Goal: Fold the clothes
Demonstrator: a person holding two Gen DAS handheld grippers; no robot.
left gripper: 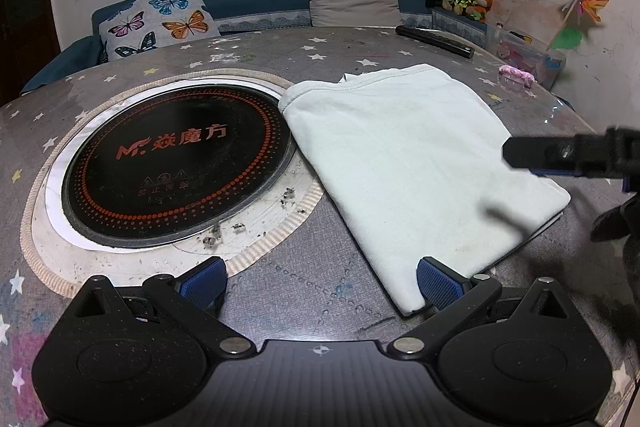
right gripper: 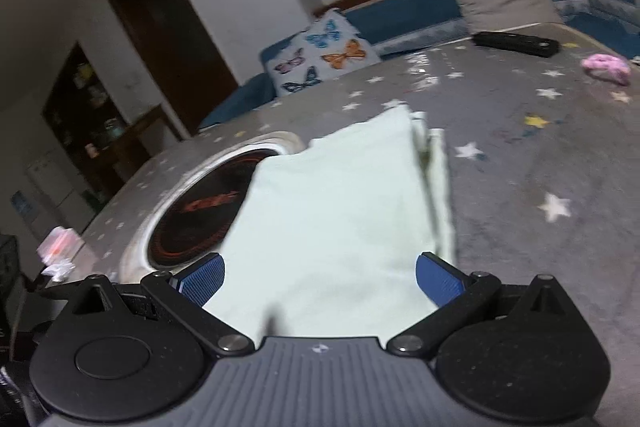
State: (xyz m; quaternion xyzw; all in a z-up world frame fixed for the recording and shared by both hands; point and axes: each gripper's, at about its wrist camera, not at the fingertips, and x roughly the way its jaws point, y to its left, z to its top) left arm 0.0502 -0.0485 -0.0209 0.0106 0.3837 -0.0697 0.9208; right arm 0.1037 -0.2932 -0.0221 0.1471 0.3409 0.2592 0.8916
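A pale mint-white garment (left gripper: 416, 163) lies folded into a rectangle on the grey star-patterned table cover (left gripper: 312, 291), its left edge beside the round cooktop. My left gripper (left gripper: 320, 285) is open, low over the cover at the garment's near corner; its right pad (left gripper: 438, 285) touches the cloth's edge. The right gripper's black finger (left gripper: 560, 153) reaches in from the right above the garment. In the right wrist view the garment (right gripper: 332, 219) stretches away from my open right gripper (right gripper: 320, 281), which hovers over its near end with nothing clamped.
A black induction cooktop (left gripper: 176, 163) with red lettering is set into the table. A black remote (left gripper: 434, 41), a pink object (left gripper: 516, 77) and a plastic box (left gripper: 528, 57) sit at the far right. A sofa with a butterfly cushion (left gripper: 160, 19) lies beyond.
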